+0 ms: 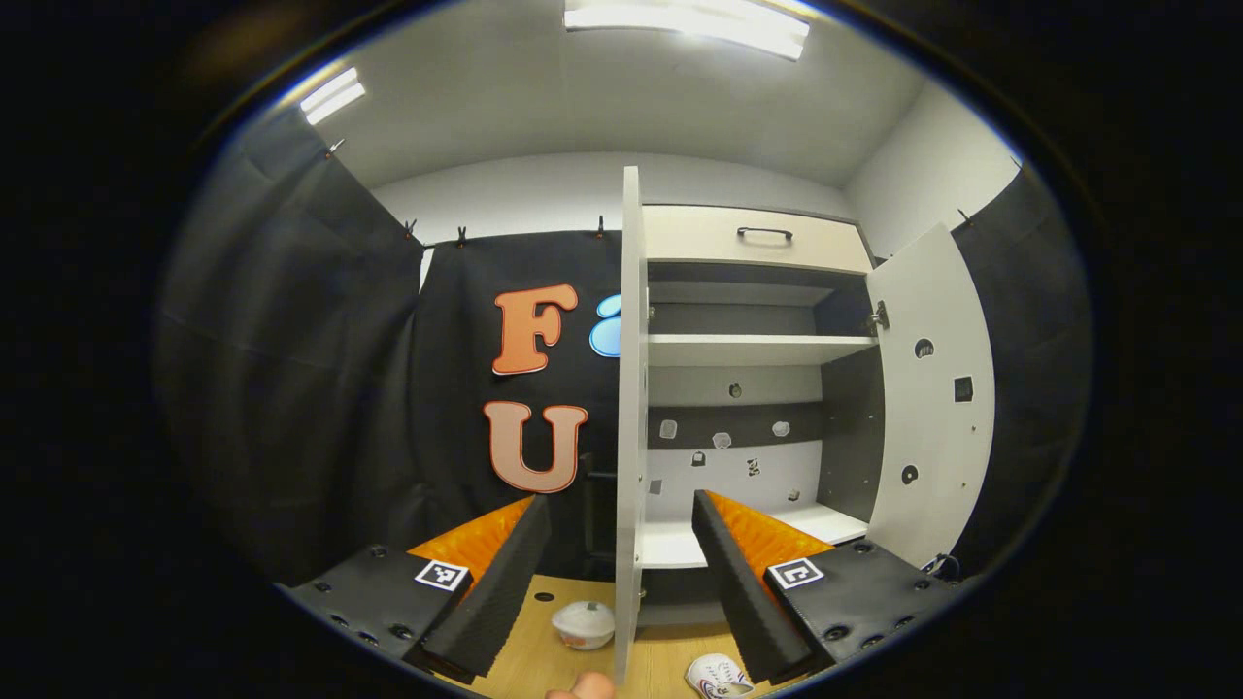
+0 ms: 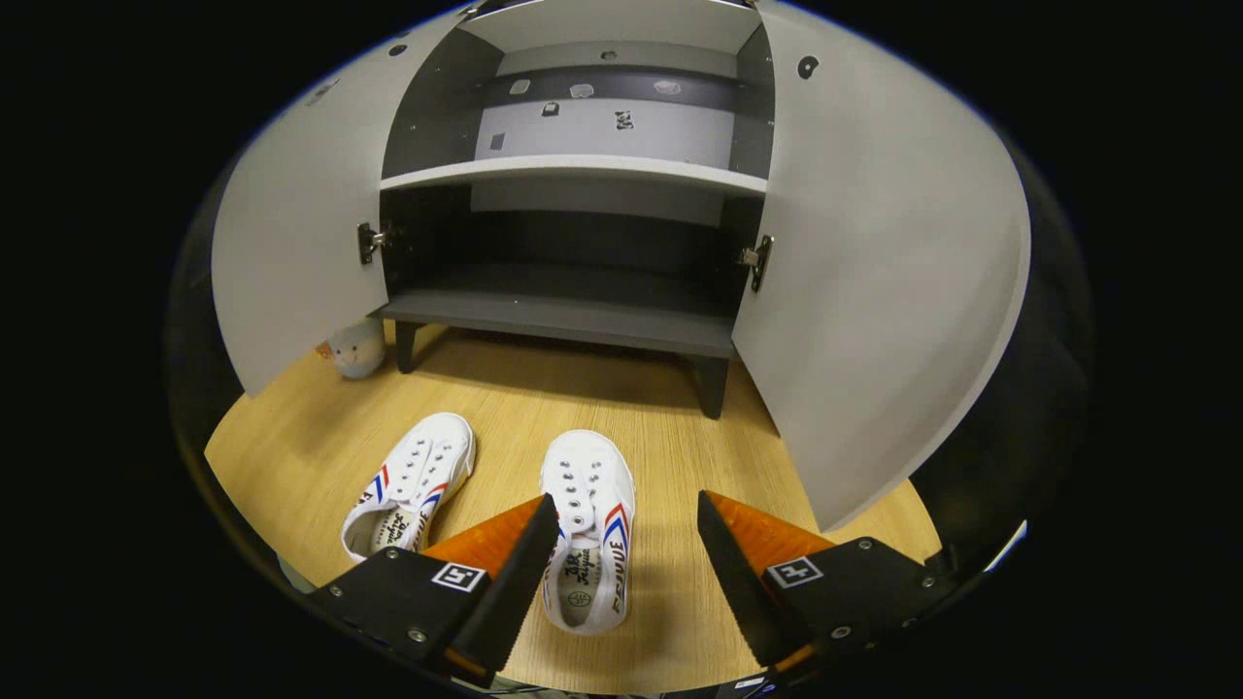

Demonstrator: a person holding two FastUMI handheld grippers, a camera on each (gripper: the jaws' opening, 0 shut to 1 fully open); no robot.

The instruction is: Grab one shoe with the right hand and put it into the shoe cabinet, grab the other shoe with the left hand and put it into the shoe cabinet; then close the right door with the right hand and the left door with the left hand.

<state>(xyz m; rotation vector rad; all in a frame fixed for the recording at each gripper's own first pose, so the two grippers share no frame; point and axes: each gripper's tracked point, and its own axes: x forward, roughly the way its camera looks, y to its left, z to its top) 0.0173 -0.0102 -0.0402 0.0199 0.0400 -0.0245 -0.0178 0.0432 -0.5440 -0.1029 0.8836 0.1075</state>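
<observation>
Hovering above the wooden floor (image 2: 680, 427), the right gripper (image 2: 626, 568) has its jaws spread wide and grasps nothing; the nearer shoe (image 2: 587, 529) lies just beyond its left finger, at about 11 o'clock from the gap between the fingers, so the tool seems lined up for the 1st pick. That shoe is white canvas with metal eyelets, no laces visible, and red and blue chevrons on its side, toe pointing toward the cabinet. Its twin, the other shoe (image 2: 408, 485), rests just beside it at 9 o'clock, angled slightly, of the same design. Both sit on the floor in front of the shoe cabinet (image 2: 573, 320), not yet inside.

Farther off, at 12 o'clock, the cabinet's dark lower compartment stands empty under a white shelf (image 2: 573, 170), with the left door (image 2: 291, 243) and right door (image 2: 874, 272) swung fully outward, which leaves the approach free. A small round white toy (image 2: 356, 348) sits by the left door's bottom corner.

The left gripper (image 1: 621, 568) is held higher, jaws likewise released and empty, facing the edge of the left door, apparently waiting its turn.
</observation>
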